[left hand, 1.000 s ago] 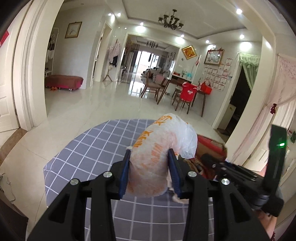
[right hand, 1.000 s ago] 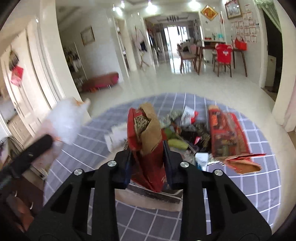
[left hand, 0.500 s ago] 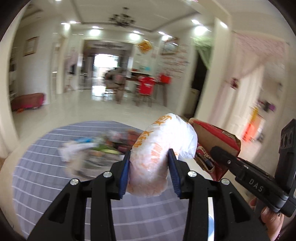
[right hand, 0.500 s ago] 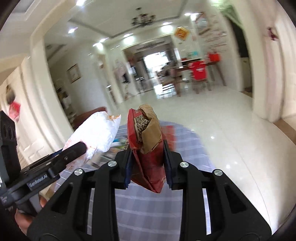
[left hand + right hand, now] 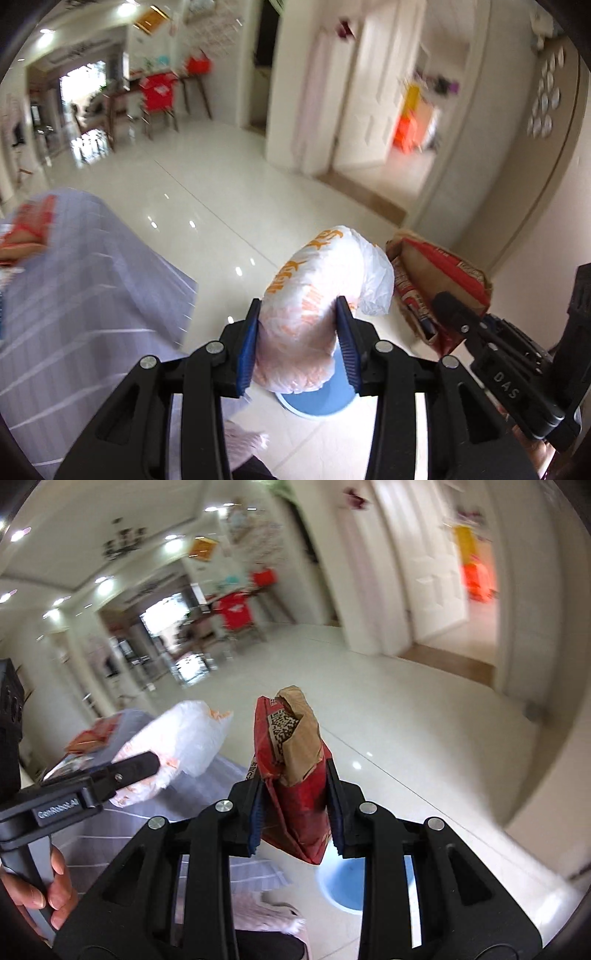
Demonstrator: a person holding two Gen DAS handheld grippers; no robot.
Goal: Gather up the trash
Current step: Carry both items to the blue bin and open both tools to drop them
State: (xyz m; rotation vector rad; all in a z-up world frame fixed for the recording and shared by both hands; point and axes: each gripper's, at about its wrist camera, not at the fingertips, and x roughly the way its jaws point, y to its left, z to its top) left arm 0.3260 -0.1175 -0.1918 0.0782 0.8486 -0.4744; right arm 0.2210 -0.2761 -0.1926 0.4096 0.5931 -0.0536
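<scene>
My left gripper is shut on a crumpled white plastic bag with orange print, held above the pale tiled floor. My right gripper is shut on a red and brown paper bag that stands upright between the pads. Each held item also shows in the other view: the white bag at the left, the red bag at the right. A round blue bin sits on the floor just beneath both grippers, with its rim partly hidden by the fingers.
A grey checked rug with leftover red wrappers lies to the left. White doors and a doorway stand ahead, a curved wall to the right. A hand grips the left handle. Pink cloth lies below.
Both grippers have swung right, off the rug and its trash pile, and tilted down over the tiled floor. The blue bin has come into view beneath them. Both grips are unchanged.
</scene>
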